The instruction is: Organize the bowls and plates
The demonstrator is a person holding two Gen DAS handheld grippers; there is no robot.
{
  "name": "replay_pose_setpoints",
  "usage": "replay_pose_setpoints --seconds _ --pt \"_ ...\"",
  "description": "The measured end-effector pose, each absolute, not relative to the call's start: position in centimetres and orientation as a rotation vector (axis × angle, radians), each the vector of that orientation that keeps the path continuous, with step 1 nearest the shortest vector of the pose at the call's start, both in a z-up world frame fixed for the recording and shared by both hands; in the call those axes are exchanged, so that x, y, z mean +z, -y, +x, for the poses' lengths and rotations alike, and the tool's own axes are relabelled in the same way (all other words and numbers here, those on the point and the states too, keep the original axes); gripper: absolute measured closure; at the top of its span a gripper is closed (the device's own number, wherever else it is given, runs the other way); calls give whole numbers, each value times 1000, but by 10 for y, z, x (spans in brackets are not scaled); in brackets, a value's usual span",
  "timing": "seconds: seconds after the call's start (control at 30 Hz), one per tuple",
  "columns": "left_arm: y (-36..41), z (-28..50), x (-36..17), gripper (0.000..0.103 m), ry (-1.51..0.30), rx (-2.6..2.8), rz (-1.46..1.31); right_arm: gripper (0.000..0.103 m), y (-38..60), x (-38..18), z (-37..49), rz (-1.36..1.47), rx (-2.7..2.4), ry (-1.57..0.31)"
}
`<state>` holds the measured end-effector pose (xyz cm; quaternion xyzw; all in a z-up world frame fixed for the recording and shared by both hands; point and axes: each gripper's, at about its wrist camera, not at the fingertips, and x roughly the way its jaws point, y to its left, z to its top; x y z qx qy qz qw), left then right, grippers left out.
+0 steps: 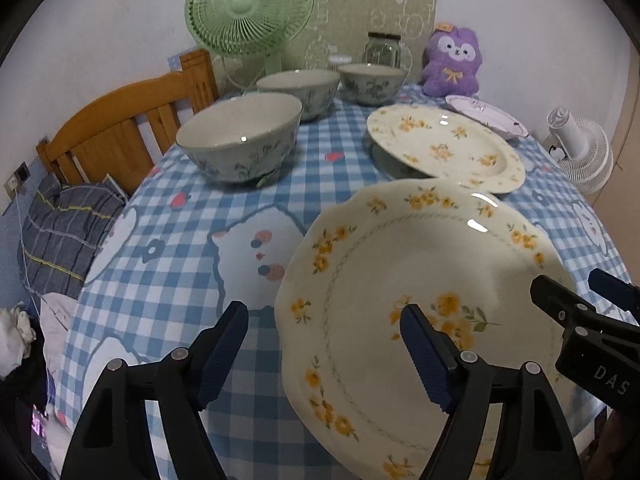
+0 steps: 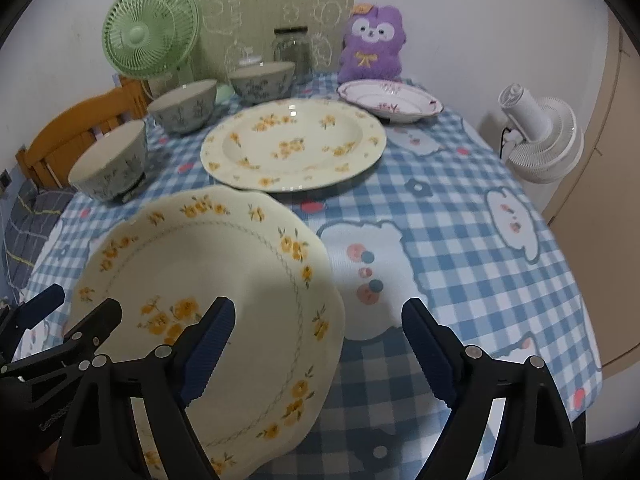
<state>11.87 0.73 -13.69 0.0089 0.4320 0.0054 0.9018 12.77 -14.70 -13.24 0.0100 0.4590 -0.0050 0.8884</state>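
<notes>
- While both grippers stand over the near plate, the step in hand looks like the approach to a first pick-up: nothing is lifted yet.
- The left gripper has its fingers wide apart and empty; the near plate's left rim lies between them, one finger above the plate's well, the other off the plate over the checked tablecloth. I see no pad pressing.
- The right gripper is likewise wide and empty, straddling the near plate's right rim.
- Just beyond the near plate lies a second yellow-flowered plate, beyond that a pink-patterned plate; three bowls stand to the left of these.
- The next move, I judge, calls for lowering until one rim sits between the pads, then closing; glazed china may slip, so a square grip matters.
</notes>
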Motion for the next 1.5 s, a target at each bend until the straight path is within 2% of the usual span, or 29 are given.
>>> replay_pose_setpoints --seconds 0.13,0.3,0.5,0.9,1.17,1.23,1.3,1.43,1.5 --pt "-8 124 -142 25 -906 6 13 19 147 -141 133 32 -7 -985" --pt "-8 131 -151 35 -952 -21 0 21 143 -148 138 27 -1 -1006" --pt "-7 132 -152 38 -951 -37 -12 30 146 -155 141 51 7 -1033" --pt "-6 140 -152 37 -973 -53 -21 36 135 -156 146 61 51 -1030" --pt "-5 145 -152 37 -992 -40 -17 36 135 -156 148 73 41 -1032" --pt "-6 146 -153 39 -986 -40 -13 36 135 -156 148 71 37 -1032" --pt "-7 144 -153 46 -977 -33 -17 37 136 -156 149 78 30 -1038" --pt "-9 139 -153 49 -966 -33 -18 41 138 -155 148 87 11 -1041" --pt "-11 138 -152 54 -964 -29 -29 44 138 -155 148 88 6 -1037"
